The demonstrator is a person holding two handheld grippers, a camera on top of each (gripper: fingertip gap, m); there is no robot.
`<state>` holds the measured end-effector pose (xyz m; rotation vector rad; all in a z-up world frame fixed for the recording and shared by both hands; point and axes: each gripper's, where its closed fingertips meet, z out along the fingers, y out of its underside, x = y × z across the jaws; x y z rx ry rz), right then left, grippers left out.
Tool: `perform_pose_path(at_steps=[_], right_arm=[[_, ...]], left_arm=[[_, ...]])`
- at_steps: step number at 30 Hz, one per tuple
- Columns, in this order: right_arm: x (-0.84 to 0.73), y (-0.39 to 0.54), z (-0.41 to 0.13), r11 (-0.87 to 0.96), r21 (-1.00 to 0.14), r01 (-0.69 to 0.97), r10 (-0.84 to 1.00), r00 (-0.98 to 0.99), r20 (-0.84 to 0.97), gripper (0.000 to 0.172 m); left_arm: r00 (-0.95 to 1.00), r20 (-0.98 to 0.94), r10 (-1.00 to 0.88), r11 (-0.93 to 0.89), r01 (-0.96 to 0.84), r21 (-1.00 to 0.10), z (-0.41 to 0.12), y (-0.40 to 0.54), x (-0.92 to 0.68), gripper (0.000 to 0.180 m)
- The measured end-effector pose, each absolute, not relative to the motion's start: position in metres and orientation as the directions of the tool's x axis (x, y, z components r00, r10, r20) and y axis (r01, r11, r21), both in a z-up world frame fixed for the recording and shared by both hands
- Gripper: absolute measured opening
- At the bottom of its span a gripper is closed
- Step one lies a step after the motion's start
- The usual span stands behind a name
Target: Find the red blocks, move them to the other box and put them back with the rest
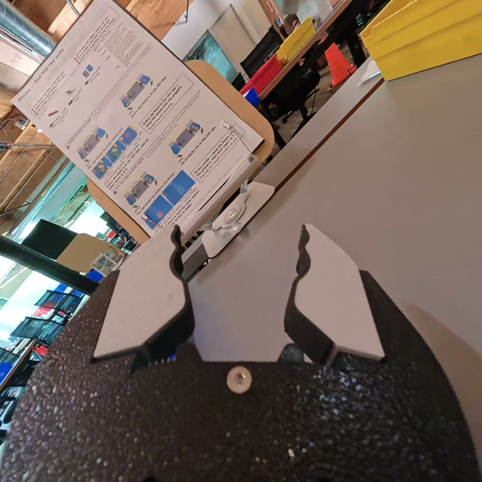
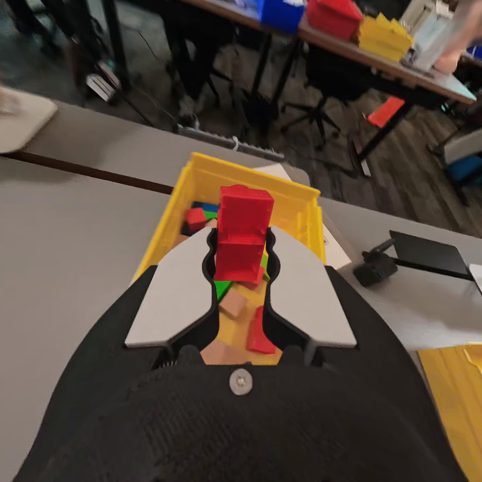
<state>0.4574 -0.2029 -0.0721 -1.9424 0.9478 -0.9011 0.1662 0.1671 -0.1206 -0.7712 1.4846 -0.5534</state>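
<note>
Above the yellow ribbed plastic box (image 2: pixel 307 208) at the grey worktop's (image 2: pixel 65 234) far edge, an oblong layered red block (image 2: pixel 242 234) clamped by the right gripper (image 2: pixel 240 250), smooth coloured blocks (image 2: pixel 232 302) heaped below, left gripper (image 1: pixel 240 250) spread wide, bare.

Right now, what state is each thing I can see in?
Left gripper: open, empty, above the grey table.
Right gripper: shut on a long red block, raised over the bin.
Yellow bin: open-topped, holding mixed coloured blocks.
Instruction sheet: propped tilted on its stand.
</note>
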Motion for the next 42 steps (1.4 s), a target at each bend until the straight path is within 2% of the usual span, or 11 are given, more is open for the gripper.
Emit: perform_pose_path(at_steps=[6,12,14,19,23,26,31,36,42], right_arm=[[0.529,-0.229,-0.121,-0.535,-0.728,-0.428,-0.823,0.459,0.334,0.037],[0.569,-0.228,-0.148,-0.576,-0.659,-0.483,-0.804,0.481,0.35,0.037],[0.574,-0.232,-0.157,-0.578,-0.642,-0.503,-0.808,0.466,0.362,0.048],[0.567,-0.231,-0.151,-0.525,-0.719,-0.455,-0.829,0.464,0.311,0.052],[0.54,-0.232,-0.12,-0.502,-0.783,-0.366,-0.829,0.462,0.315,0.053],[0.499,-0.226,-0.092,-0.422,-0.861,-0.284,-0.836,0.489,0.249,0.053],[0.404,-0.216,-0.068,-0.226,-0.963,-0.148,-0.826,0.553,0.109,0.053],[0.322,-0.204,-0.072,-0.062,-0.997,-0.048,-0.807,0.59,0.022,0.052],[0.282,-0.193,-0.068,-0.092,-0.994,0.057,-0.805,0.584,0.108,0.057]], left_arm=[[0.089,-0.689,-0.719,0.675,-0.147,-0.723,-0.124,0.181,0.167,0.08],[0.051,-0.626,-0.778,0.61,-0.178,-0.772,-0.137,0.188,0.17,0.08],[0.053,-0.622,-0.781,0.604,-0.189,-0.774,-0.139,0.19,0.17,0.08],[0.047,-0.622,-0.782,0.601,-0.21,-0.771,-0.143,0.193,0.17,0.081],[0.035,-0.61,-0.792,0.59,-0.211,-0.779,-0.145,0.19,0.171,0.081],[0.025,-0.573,-0.819,0.557,-0.199,-0.806,-0.144,0.187,0.17,0.081],[-0.014,-0.441,-0.897,0.437,-0.174,-0.883,-0.143,0.182,0.17,0.081],[-0.106,-0.238,-0.966,0.253,-0.165,-0.953,-0.149,0.169,0.174,0.081],[-0.234,-0.004,-0.972,0.055,-0.212,-0.976,-0.143,0.137,0.184,0.081]])
